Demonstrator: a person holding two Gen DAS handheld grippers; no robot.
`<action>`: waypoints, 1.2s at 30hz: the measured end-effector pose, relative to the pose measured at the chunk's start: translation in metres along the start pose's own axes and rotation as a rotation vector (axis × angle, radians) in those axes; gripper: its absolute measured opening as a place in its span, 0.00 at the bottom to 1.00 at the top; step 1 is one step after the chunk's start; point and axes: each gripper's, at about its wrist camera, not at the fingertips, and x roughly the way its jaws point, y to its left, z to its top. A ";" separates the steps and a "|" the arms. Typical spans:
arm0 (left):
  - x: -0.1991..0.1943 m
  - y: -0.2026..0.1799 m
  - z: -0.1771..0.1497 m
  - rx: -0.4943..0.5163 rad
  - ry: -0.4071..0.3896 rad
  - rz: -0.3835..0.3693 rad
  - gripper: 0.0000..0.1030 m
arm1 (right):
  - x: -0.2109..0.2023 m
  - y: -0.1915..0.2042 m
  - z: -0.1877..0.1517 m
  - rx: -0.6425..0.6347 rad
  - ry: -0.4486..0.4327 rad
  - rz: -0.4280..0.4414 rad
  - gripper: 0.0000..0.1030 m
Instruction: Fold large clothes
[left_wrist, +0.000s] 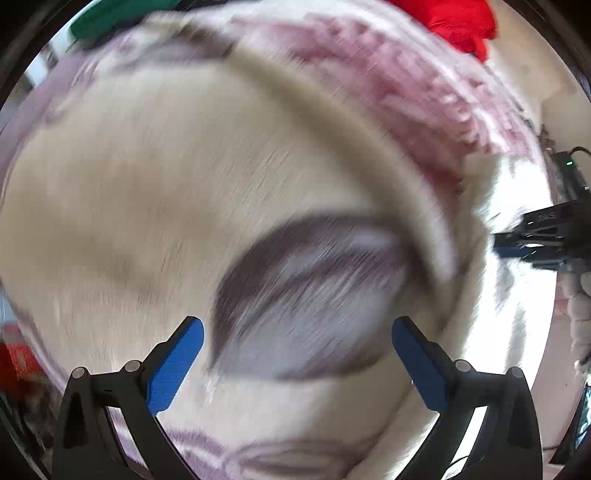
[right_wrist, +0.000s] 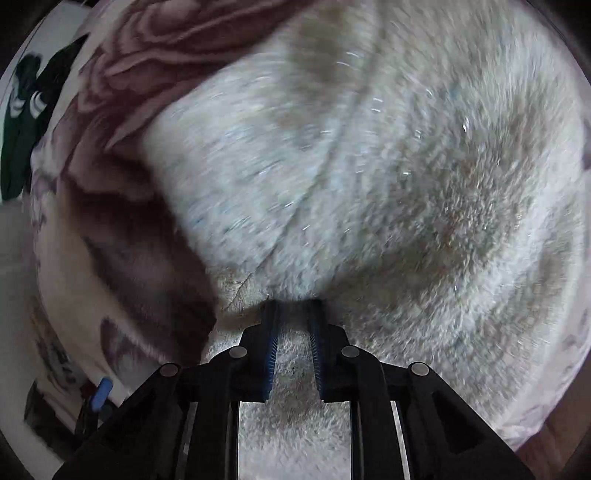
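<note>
A large cream fleece garment (left_wrist: 155, 192) with mauve flower print fills the left wrist view, blurred by motion. My left gripper (left_wrist: 297, 332) is open and empty just above it, over a dark mauve patch (left_wrist: 314, 295). In the right wrist view the same fuzzy cream fabric (right_wrist: 388, 166) fills the frame. My right gripper (right_wrist: 293, 314) is shut on a bunched fold of this fabric, which runs back between the blue pads (right_wrist: 271, 354). The right gripper also shows at the right edge of the left wrist view (left_wrist: 498, 247), and the left gripper at the lower left of the right wrist view (right_wrist: 101, 393).
A red cloth (left_wrist: 458, 22) lies at the top right and a green cloth (left_wrist: 110, 18) at the top left of the left wrist view. The green cloth with white print also shows in the right wrist view (right_wrist: 22, 122). A pale surface (left_wrist: 532, 70) lies beyond.
</note>
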 end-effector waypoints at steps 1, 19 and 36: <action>-0.003 -0.014 -0.007 0.015 -0.008 -0.021 1.00 | -0.010 -0.001 0.003 0.039 -0.007 0.030 0.17; 0.169 -0.270 0.122 0.398 0.239 -0.236 0.12 | -0.012 -0.136 0.014 0.190 -0.010 -0.052 0.18; 0.005 -0.149 -0.004 0.318 0.191 -0.340 0.65 | -0.068 -0.212 -0.162 0.334 -0.119 0.426 0.73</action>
